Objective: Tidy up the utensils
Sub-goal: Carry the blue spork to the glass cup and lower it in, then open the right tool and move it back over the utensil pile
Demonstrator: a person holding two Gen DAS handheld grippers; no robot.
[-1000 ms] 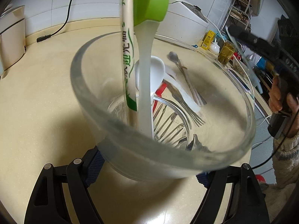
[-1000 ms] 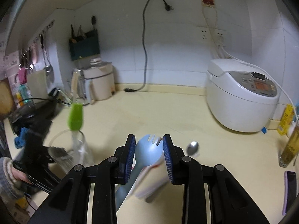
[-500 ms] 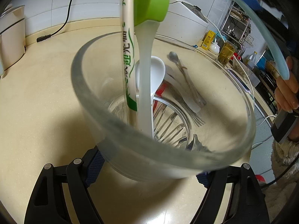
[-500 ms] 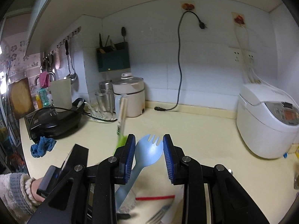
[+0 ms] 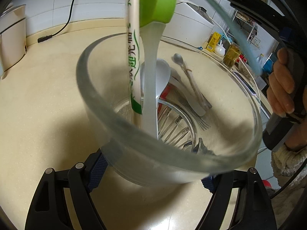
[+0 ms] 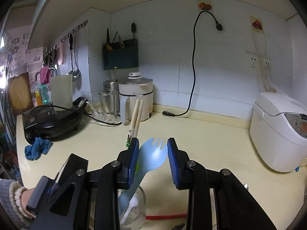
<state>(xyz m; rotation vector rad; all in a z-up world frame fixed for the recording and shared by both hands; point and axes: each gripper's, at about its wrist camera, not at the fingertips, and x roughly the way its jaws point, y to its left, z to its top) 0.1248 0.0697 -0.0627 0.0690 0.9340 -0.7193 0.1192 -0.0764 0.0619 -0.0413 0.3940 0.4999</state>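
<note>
At the bottom of the left wrist view the left tongs (image 5: 153,169) are closed on the base of a clear glass (image 5: 168,147), one blue pad showing at each side of it. The glass stands on the cream surface (image 5: 38,95) and already carries a green silicone brush (image 5: 153,44) and paper-wrapped chopsticks (image 5: 133,48), both leaning toward the upper centre of the frame. Seen through and past the glass, more utensils lie on the surface: forks (image 5: 172,132), a white spoon (image 5: 162,76) and a metal spoon (image 5: 179,59).

In the right wrist view the right tongs (image 6: 151,161) sit lower centre with their pads part open; the blue spork (image 6: 151,157) lies against the left-hand pad with a gap to the right-hand one, so the grip looks loose or just being let go. Its handle reaches down into the glass (image 6: 134,209) at the bottom of the frame, and the chopsticks (image 6: 136,117) rise just beyond the left pad.

To finish this well, I judge the left tongs should keep the glass firm and upright while the right tongs widen only enough to free the spork, so the handle slides to the bottom instead of dropping. Lifting the right tongs straight up should avoid knocking the chopsticks or brush. The spork's head is heavy and may swing against the rim, so a slow release suits it.
</note>
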